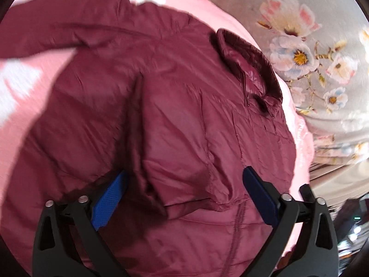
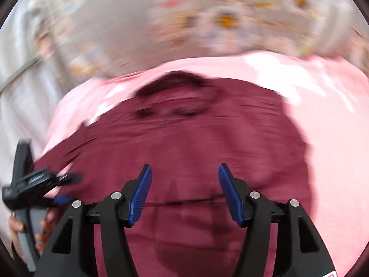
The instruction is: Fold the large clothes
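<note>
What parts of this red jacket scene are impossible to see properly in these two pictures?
- Jacket hem: left wrist view, cut off by the bottom edge and the left gripper.
- Far sleeve end: left wrist view, runs off the left edge, blurred.
- Collar and zipper: right wrist view, smeared by motion blur.
- Flowered cloth pattern: right wrist view, blurred.
- Right gripper hangs open, holding nothing.

Bright, even daylight fills both fisheye views, with black vignette corners and curved edges. The left wrist view is mildly smeared; white glare patches burn out the pink sheet (image 1: 27, 124). The right wrist view is heavily motion-blurred, and gripper shadows darken the maroon jacket (image 2: 184, 207).
</note>
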`<state>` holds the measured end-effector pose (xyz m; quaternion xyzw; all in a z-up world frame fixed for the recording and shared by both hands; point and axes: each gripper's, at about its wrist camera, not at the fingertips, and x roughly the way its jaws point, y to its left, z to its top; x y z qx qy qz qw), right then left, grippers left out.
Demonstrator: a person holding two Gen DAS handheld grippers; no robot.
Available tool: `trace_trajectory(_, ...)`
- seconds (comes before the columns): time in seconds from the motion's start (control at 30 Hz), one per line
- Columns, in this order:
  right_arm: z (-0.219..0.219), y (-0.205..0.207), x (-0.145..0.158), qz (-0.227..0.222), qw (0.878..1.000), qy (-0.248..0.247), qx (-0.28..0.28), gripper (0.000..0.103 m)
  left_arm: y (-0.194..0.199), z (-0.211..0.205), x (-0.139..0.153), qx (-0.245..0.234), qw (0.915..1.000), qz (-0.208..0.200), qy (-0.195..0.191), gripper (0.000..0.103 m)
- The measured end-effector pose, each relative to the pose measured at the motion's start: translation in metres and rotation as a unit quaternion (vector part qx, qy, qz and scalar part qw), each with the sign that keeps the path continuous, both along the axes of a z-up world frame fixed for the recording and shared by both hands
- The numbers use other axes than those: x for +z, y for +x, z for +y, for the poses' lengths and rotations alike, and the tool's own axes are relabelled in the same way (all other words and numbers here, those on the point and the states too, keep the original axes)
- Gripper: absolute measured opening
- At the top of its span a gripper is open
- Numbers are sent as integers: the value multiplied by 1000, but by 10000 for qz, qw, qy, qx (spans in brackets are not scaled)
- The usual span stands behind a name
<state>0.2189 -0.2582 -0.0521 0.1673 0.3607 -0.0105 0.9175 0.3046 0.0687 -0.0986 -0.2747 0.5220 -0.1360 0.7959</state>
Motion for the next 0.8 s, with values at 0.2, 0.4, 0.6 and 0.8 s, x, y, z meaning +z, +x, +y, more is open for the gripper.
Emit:
trace_trajectory(0.2, -103, 6, -39, 389, 9866, 1079, -1161, 60, 9, -10, 11, -185, 9996, -179, 110, 14)
trace_trajectory(0.4, -145, 34, -72, 547, 9640, 2124, -1501, 4, 12, -8, 42, -260, 9963, -714, 411, 3)
trace_trajectory(0.6, -123, 15, -18, -398, 9834, 1188, -1312, 2, 11, -8, 57, -287, 9854, -1211, 1158, 3)
trace_trajectory(0.8, -108, 35, -61, 631, 9893, 328, -1272, 2, 17, -16, -11, -420, 9858, -699, 1465, 3)
